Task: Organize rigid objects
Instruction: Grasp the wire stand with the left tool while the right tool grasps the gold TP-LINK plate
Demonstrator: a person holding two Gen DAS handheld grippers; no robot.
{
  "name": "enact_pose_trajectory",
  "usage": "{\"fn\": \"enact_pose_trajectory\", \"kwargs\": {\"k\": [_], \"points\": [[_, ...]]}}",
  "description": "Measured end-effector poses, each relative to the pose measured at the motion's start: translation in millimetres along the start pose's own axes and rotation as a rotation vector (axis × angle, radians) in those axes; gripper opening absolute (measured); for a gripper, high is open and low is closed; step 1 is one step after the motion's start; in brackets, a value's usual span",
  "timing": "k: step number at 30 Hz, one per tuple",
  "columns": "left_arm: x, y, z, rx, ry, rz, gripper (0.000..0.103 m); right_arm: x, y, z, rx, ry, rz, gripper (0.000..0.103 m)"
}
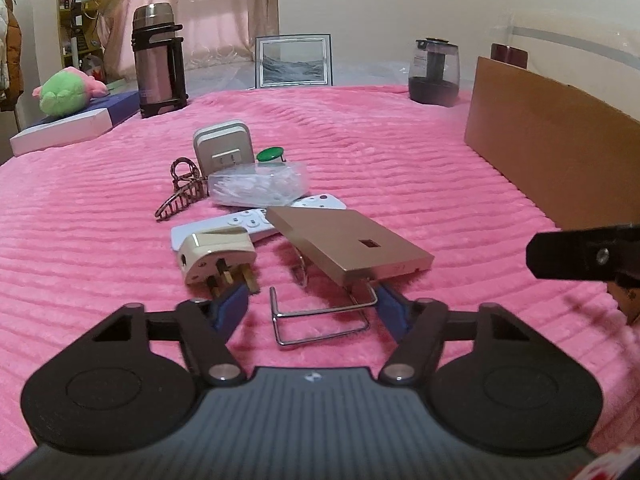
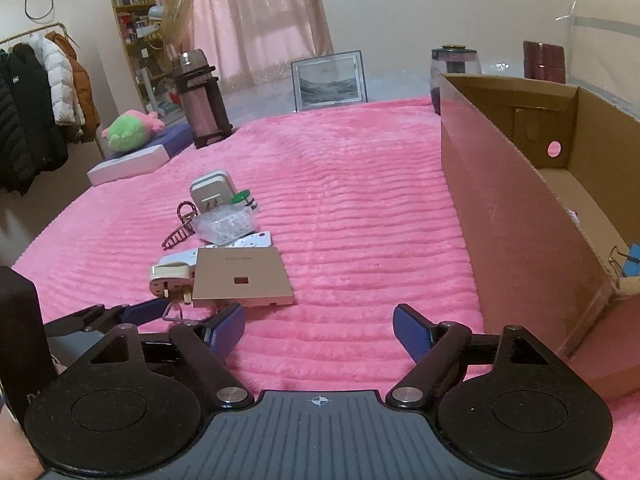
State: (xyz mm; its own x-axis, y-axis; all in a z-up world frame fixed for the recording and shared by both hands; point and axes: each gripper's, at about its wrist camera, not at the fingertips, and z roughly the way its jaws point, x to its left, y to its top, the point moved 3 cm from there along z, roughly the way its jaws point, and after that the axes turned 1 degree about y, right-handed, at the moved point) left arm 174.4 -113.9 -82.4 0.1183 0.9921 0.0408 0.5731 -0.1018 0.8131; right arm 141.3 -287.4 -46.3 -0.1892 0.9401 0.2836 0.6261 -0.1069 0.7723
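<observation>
A heap of small objects lies on the pink blanket (image 1: 400, 168): a flat gold panel (image 1: 348, 244), a cream three-pin plug (image 1: 218, 256), a white remote (image 1: 224, 228), a brown hair claw (image 1: 182, 192), a clear plastic bag (image 1: 260, 186), a grey adapter (image 1: 222, 146) and a green cap (image 1: 269, 155). My left gripper (image 1: 312, 304) is low at the near edge of the heap. A bent wire bracket (image 1: 320, 316) lies between its blue pads, with a gap at the left pad. My right gripper (image 2: 318, 328) hangs open over bare blanket, right of the gold panel (image 2: 240, 276).
An open cardboard box (image 2: 520, 220) stands at the right, with a blue item (image 2: 632, 260) inside. At the back are a steel flask (image 1: 158, 60), a picture frame (image 1: 294, 60), a dark glass jar (image 1: 436, 72) and a green plush toy (image 1: 66, 94) on a flat box.
</observation>
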Motion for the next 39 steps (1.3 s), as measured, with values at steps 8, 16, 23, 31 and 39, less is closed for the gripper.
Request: {"fn": "enact_pose_trajectory", "kwargs": {"k": [8,16,23,31,39], "points": [[21.5,-5.1,-13.4,0.028,-0.030,0.038,0.050,9.0,-5.2,7.5,0.021,-0.001,-0.015,0.079],[63.7,-18.0,-32.8,0.064,-0.023,0.118,0.049,32.3,-7.2,30.0,0.069,0.061,-0.040,0.079],[103.6,-29.6,-40.1,0.073,0.011,0.070,0.049,60.2,-3.8,57.6,0.099,0.110,-0.028,0.088],[128.2,-25.0,-33.8,0.052,0.013,0.023,0.049,76.7,8.4,94.6,0.095,0.085,0.155,0.092],[133.6,-29.9,-33.5,0.033,-0.008,0.011,0.050,90.2,11.3,120.7,0.132,0.012,0.151,0.092]]}}
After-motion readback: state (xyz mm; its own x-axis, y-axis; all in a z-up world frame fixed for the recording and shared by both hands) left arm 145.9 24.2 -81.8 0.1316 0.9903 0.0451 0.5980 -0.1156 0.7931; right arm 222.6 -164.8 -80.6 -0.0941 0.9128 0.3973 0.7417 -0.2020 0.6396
